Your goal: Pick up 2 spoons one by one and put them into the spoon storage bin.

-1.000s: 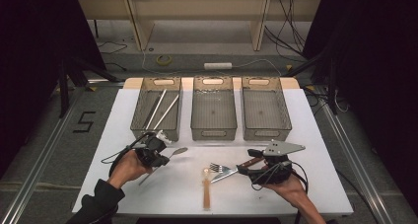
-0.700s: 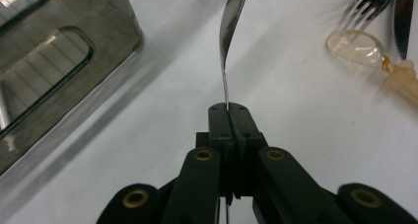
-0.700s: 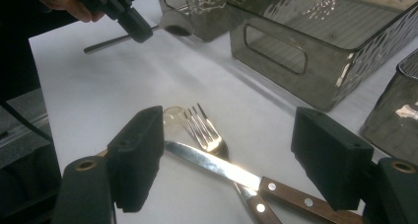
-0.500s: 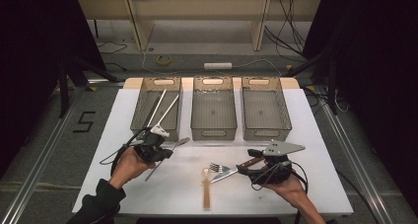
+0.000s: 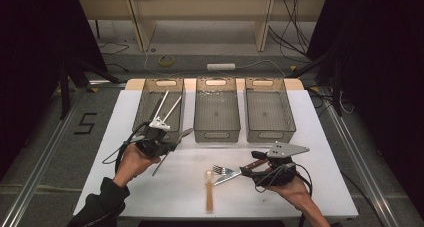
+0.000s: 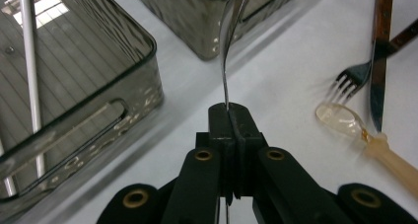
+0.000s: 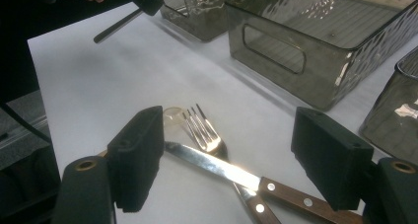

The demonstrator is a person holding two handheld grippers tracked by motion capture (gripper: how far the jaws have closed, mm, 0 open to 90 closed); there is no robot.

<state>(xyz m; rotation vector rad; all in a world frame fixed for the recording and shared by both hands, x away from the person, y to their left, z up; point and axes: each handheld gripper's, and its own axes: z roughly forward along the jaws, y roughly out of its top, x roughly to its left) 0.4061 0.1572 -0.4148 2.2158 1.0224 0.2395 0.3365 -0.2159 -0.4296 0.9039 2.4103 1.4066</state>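
My left gripper (image 5: 166, 146) (image 6: 229, 116) is shut on the thin handle of a metal utensil (image 5: 185, 133) (image 6: 227, 51), holding it just off the table by the near end of the left bin (image 5: 145, 103) (image 6: 146, 50). Two white sticks (image 5: 165, 104) (image 6: 29, 61) lie in that bin. My right gripper (image 5: 253, 169) (image 7: 231, 155) stands open at the front right, its jaws on either side of a wood-handled knife (image 5: 231, 176) (image 7: 222, 168) that lies crossed over a fork (image 5: 219, 169) (image 7: 203, 131). A translucent spoon (image 5: 209, 193) (image 6: 345, 123) (image 7: 172, 113) lies beside them.
The middle bin (image 5: 216, 136) (image 7: 296, 61) and the right bin (image 5: 271, 135) (image 7: 394, 105) stand along the far side of the white table (image 5: 320, 137). Cables trail from both grippers. Floor rails run along both sides of the table.
My left gripper has shifted a little toward the bins with the metal utensil in it. The right gripper has stayed over the knife and fork.
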